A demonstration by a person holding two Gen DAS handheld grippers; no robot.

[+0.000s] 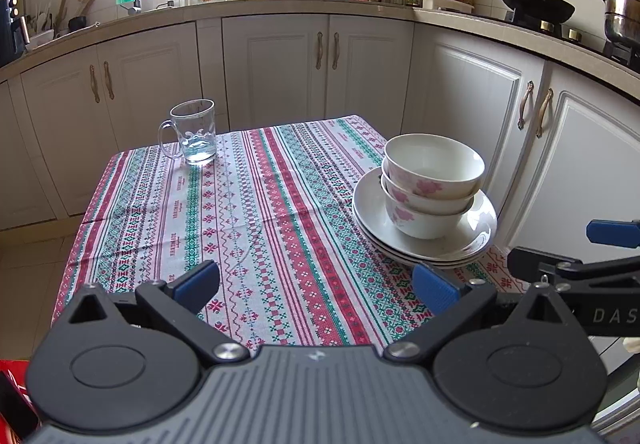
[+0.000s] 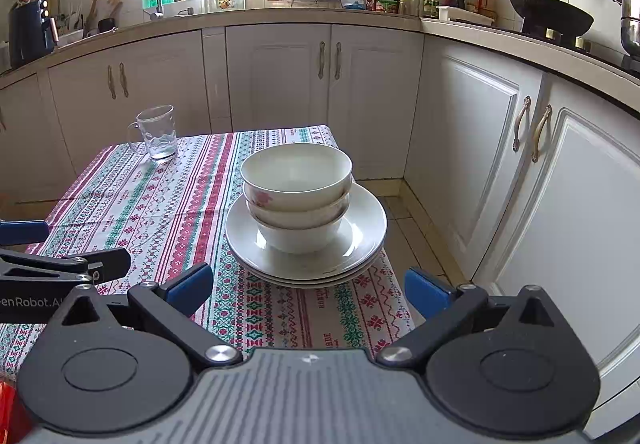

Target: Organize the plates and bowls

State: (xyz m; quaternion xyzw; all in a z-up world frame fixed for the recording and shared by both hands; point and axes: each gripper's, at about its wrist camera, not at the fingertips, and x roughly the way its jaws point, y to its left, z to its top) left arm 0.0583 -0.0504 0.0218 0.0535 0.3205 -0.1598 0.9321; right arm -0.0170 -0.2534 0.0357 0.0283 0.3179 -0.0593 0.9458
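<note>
- Blue pads on black linkages: left gripper [image 1: 316,286] spread wide, nothing between its fingers, low over the near part of the tablecloth [image 1: 256,228].
- Right gripper [image 2: 308,290] equally wide apart and empty-handed, set just short of the dish stack at the table's near right corner.
- Each gripper shows in the other's view: the right one enters the left camera from the right edge, the left one enters the right camera from the left edge. They sit side by side, not touching.
- Plates [image 2: 360,240]: white, about three stacked flat; the pile lies at the right edge of the table, its rim overhanging slightly.
- Bowls [image 2: 296,180]: three nested upright on the top plate, white with pink flowers. In the left view the bowl pile [image 1: 434,168] leans a little towards the left.
- Cloth is striped red, green and white, with cross-stitch patterning, and covers the whole tabletop.
- Glass mug [image 1: 194,132]: clear, handled, upright at the far left corner, well apart from the dishes.
- Behind: white cabinets [image 2: 276,76], then a beige countertop with sink tap, bottles and knife block.
- Far right: black wok [image 1: 534,6] on the hob, steel pot beside it.
</note>
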